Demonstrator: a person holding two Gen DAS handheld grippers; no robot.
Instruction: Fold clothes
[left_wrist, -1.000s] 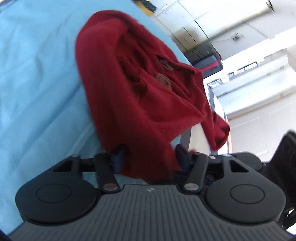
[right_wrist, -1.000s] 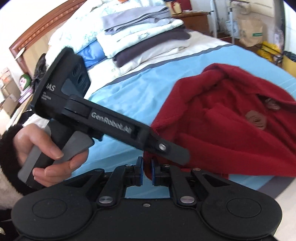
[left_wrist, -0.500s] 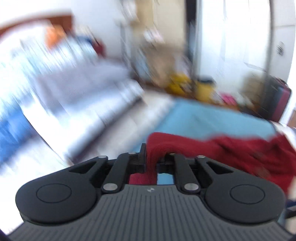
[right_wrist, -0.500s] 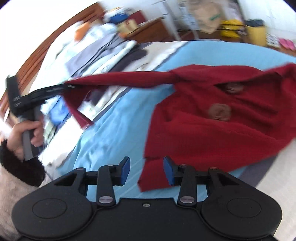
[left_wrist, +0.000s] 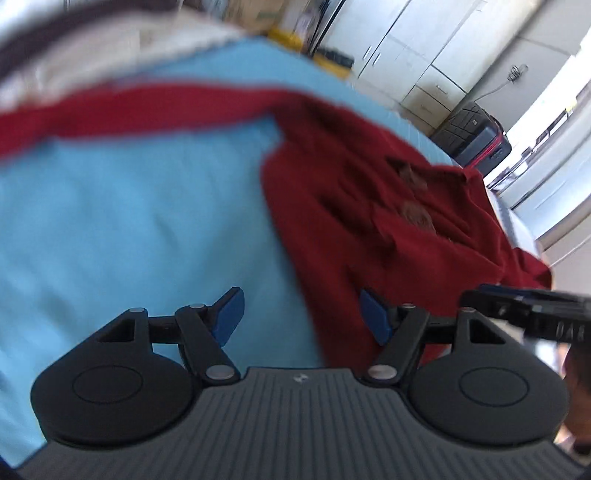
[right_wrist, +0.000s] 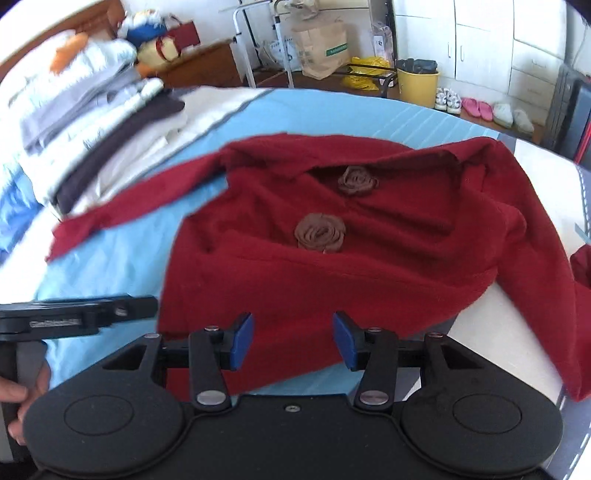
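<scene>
A red cardigan (right_wrist: 369, 266) lies spread on the light blue sheet (right_wrist: 110, 266) of a bed, with one sleeve (right_wrist: 136, 206) stretched out flat toward a stack of folded clothes (right_wrist: 103, 122) near the headboard. Two brown fabric rosettes (right_wrist: 320, 232) sit on its front, one just above the other. The cardigan's far edge hangs over the side of the bed.

The right tongs (right_wrist: 292, 341) hover over the near hem of the cardigan. Their jaws are opening, with red cloth showing below the gap, and the blue pads (right_wrist: 242, 339) stand clear of the cloth, grasping nothing.

The left tongs (left_wrist: 301, 315) hang over the edge where the cardigan (left_wrist: 388, 229) meets the blue sheet (left_wrist: 129, 221). Their jaws are opening too and are released, and no cloth is pinched between the pads (left_wrist: 229, 314). This view is blurred.

From the right wrist the left tongs (right_wrist: 140, 308) show at the left edge, held by a hand (right_wrist: 26, 391). A dark suitcase (left_wrist: 476, 136) stands beside white cupboards (left_wrist: 424, 55) beyond the bed, and a yellow bucket (right_wrist: 417, 86) and several pairs of shoes (right_wrist: 480, 107) sit on the floor.
</scene>
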